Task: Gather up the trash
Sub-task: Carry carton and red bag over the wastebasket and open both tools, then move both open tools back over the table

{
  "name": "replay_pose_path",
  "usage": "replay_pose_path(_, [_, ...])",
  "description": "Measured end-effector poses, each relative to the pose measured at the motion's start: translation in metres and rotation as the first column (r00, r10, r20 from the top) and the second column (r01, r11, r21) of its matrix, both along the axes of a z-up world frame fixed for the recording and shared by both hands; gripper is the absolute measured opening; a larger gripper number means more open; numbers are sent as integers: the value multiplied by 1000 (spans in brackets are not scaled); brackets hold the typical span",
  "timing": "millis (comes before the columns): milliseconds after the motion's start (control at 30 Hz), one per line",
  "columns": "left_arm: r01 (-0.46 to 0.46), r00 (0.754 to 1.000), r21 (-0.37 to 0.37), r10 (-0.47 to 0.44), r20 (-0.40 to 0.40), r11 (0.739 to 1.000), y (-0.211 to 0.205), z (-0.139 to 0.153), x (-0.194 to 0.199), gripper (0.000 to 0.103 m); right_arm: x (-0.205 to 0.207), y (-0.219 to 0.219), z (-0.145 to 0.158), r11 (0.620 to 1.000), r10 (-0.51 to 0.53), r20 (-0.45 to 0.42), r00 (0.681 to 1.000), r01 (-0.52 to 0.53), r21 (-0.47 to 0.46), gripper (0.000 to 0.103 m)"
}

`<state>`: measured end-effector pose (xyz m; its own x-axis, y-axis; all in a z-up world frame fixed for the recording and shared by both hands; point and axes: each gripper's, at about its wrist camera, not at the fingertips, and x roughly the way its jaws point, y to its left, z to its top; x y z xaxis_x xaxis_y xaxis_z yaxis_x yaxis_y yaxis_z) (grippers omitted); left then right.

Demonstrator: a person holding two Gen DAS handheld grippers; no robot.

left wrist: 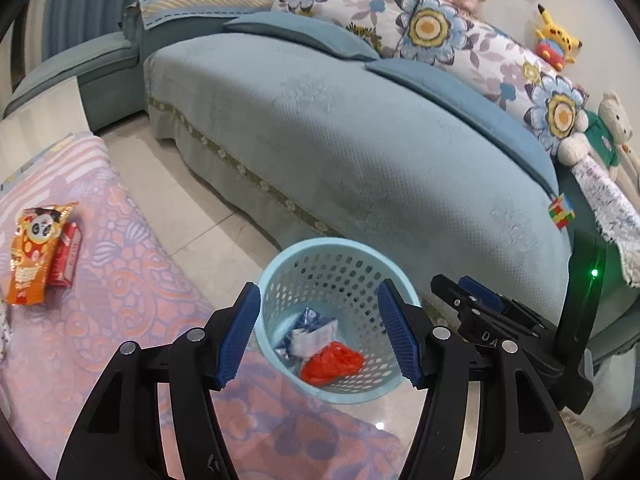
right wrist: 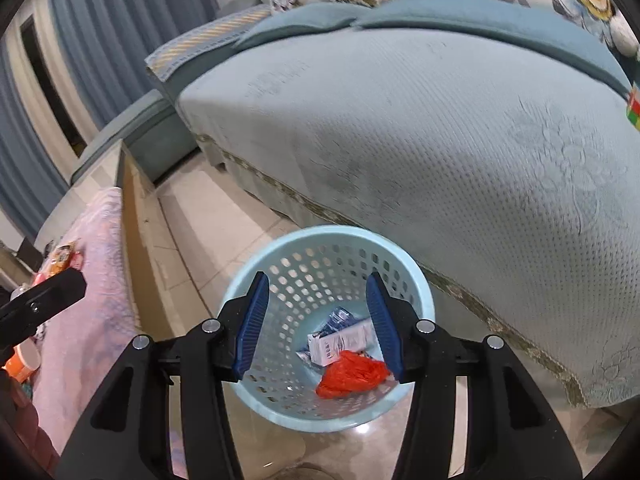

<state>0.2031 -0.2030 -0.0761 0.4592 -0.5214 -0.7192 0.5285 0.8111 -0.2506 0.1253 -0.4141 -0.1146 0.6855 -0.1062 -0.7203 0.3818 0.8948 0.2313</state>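
A light blue perforated basket (left wrist: pixel 280 272) stands on the floor by the sofa; it also shows in the right wrist view (right wrist: pixel 424 292). Inside lie a red crumpled bag (left wrist: pixel 332 362) (right wrist: pixel 352 374) and a white and blue wrapper (left wrist: pixel 308 334) (right wrist: pixel 340 338). My left gripper (left wrist: pixel 320 336) is open and empty above the basket. My right gripper (right wrist: pixel 320 324) is open and empty above the basket too; it shows in the left wrist view (left wrist: pixel 480 312) to the right. An orange snack packet (left wrist: pixel 34 252) and a red packet (left wrist: pixel 66 258) lie on the pink cloth.
A table with a pink patterned cloth (left wrist: pixel 120 300) is at the left. A blue-green sofa (left wrist: pixel 340 140) with floral cushions (left wrist: pixel 440 28) and plush toys (left wrist: pixel 556 36) fills the back. A puzzle cube (left wrist: pixel 561 210) sits on the sofa. Tiled floor (left wrist: pixel 208 224) lies between.
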Motion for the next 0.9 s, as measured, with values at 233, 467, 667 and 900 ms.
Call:
replay_pose_path(233, [-41,997,-78,45,57,996,33,41,-21,59,-3,34,42,995,95,81,992,-92,-41,47])
replay_pose_path(467, [-140,978,-132,158,137,981,101,78,-48,64,-2,85,78,974,217,140,966,-206,-91,47])
replay_pose_path(667, [-263,942,-120,282,185,957,169,89,-71,64,3,139,93,940,332,151,931,-314,-130,47])
replay_pose_path(900, [-436,877,-99,447,177,894,262,79,-92,65,12,205,95,883,462,130,877,-442,-159,47])
